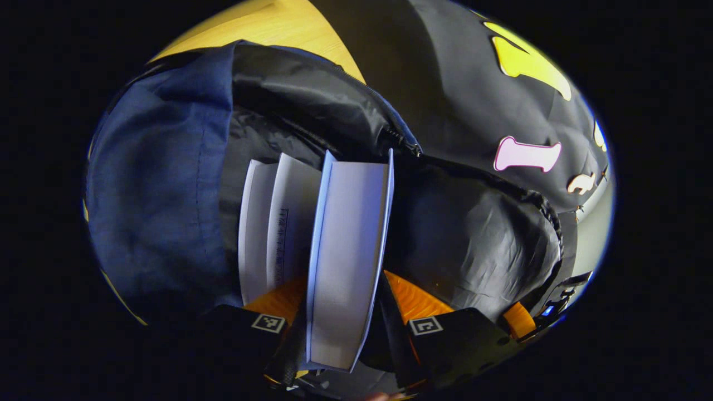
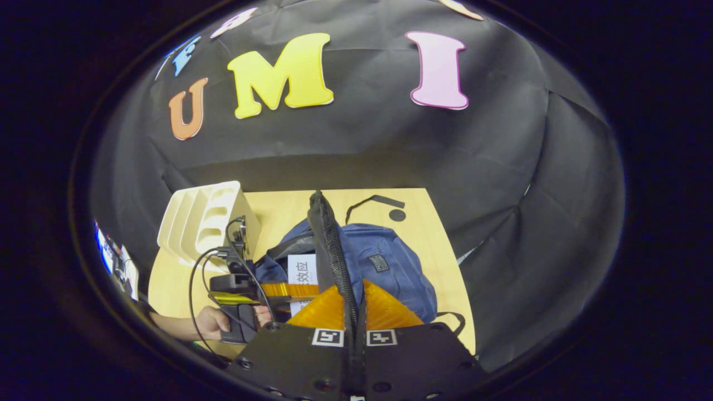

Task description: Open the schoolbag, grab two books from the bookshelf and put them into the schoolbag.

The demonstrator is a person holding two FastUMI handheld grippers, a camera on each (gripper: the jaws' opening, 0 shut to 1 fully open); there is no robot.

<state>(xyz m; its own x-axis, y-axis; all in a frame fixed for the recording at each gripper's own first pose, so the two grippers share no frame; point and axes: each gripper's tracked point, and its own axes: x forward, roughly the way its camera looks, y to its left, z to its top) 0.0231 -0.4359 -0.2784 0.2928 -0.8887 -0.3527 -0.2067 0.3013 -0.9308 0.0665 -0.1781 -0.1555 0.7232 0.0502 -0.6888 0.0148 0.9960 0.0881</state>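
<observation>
Jaws first, on my left gripper [image 1: 345, 328]: in the left gripper view the two orange fingers [image 1: 415, 301] stand either side of a white-paged book with a pale cover [image 1: 348, 250], which I hold fore-edge toward the camera; both appear to press on it. That book hangs over the open mouth of the blue fabric schoolbag with a black lining [image 1: 156, 189]. A second book, white and slim [image 1: 267, 228], already stands inside the bag just beside the held one, so I count two books here. A strip of yellow wooden worktop [image 1: 278, 28] shows beyond the bag.

From the right gripper view, my right gripper [image 2: 356, 312] has its jaws closed on the black mesh-edged flap of the bag's opening [image 2: 328, 245], pulled upright. One schoolbag lies on the worktop [image 2: 434, 245]. One white slotted bookshelf [image 2: 203, 220] stands at its far left. The left gripper and a hand [image 2: 211, 323] holding it sit beside the bag.
</observation>
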